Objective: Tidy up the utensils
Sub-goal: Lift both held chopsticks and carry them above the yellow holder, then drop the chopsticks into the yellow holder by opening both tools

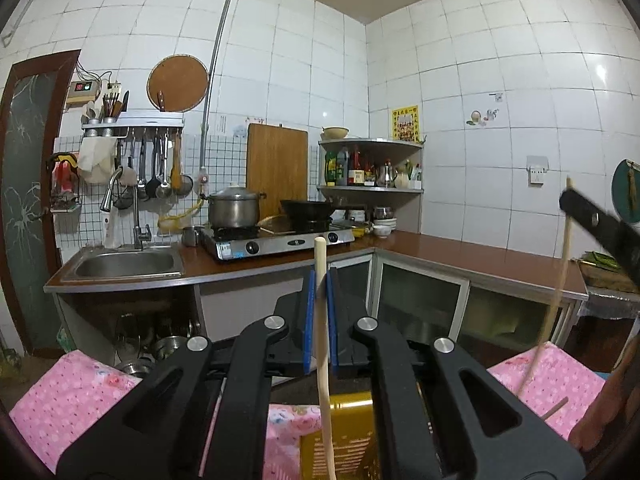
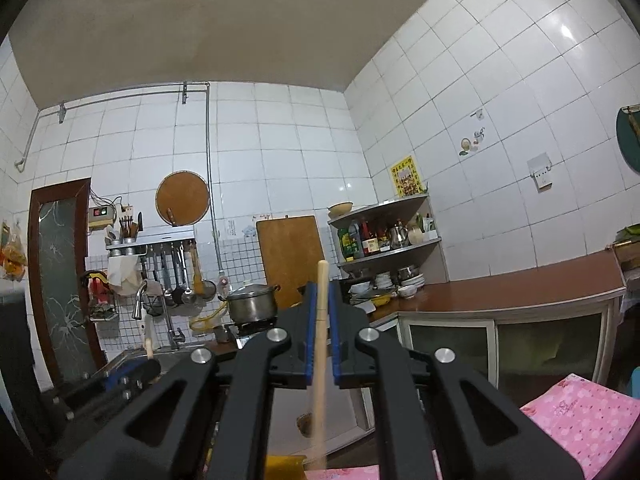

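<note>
My left gripper [image 1: 320, 280] is shut on a pale wooden chopstick [image 1: 322, 320] that stands upright between the blue pads, its lower end hanging over a yellow slotted utensil basket [image 1: 340, 436]. My right gripper [image 2: 323, 292] is shut on a second wooden chopstick [image 2: 320, 360], also upright, above the basket's yellow rim [image 2: 284, 466]. The right gripper [image 1: 592, 220] with its chopstick [image 1: 558, 280] shows at the right edge of the left wrist view. The left gripper [image 2: 132, 376] shows low at the left of the right wrist view.
A pink floral cloth [image 1: 72, 396] covers the surface under the basket. Behind are the brown counter [image 1: 460, 252], a steel sink [image 1: 128, 264], a gas stove [image 1: 276, 240] with a pot and wok, hanging utensils [image 1: 160, 172] and a corner shelf [image 1: 372, 168].
</note>
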The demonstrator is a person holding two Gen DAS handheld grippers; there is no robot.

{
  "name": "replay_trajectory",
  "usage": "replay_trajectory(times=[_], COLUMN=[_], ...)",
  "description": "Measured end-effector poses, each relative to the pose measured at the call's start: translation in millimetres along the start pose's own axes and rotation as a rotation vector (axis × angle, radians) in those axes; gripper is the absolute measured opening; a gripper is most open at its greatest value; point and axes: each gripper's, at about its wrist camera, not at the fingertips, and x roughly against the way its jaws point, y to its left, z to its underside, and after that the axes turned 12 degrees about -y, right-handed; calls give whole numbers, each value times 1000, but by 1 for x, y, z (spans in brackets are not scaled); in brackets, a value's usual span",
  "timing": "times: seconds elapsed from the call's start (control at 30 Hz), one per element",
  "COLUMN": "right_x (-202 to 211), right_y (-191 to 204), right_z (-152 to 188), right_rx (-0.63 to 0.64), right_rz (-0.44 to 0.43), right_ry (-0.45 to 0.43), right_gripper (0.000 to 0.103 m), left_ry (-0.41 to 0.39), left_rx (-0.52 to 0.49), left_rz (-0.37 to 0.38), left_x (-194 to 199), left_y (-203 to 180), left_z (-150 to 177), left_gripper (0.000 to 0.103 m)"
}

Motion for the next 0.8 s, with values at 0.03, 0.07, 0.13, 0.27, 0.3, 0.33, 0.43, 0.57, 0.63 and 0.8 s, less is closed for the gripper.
replay_trajectory(times=[0.03, 0.07, 0.13, 0.27, 0.3, 0.33, 0.43, 0.57, 0.63, 0.8], right_x=[-1, -1, -1, 2, 2, 4, 10, 13, 12, 7], right_y=[0, 2, 4, 8, 9, 10, 14, 13, 14, 16], right_z=[-1, 0, 3, 21, 24, 30, 43, 60, 67, 84], right_rx=[-3, 0, 17, 29, 37, 52, 94, 108, 115, 134], right_rz=[-1, -2, -7, -30, -37, -49, -71, -100, -103, -112], right_ry=[1, 3, 9, 64, 78, 100, 159, 261, 305, 439], right_gripper=[6, 6, 6, 6, 6, 6, 6, 6, 6, 6], left_ry=[3, 6, 9, 28, 37, 43, 70, 103, 122, 188], left_rx=[0, -3, -15, -25, -27, -29, -28, -12, -16, -3], left_rz=[0, 0, 2, 10, 10, 9, 3, 1, 6, -1], left_x=[1, 2, 4, 7, 8, 8, 6, 7, 7, 9], left_y=[1, 1, 1, 0, 1, 1, 4, 11, 11, 16], left_z=[3, 5, 9, 19, 23, 25, 32, 36, 37, 41], left_gripper=[4, 4, 4, 4, 4, 4, 4, 5, 5, 5])
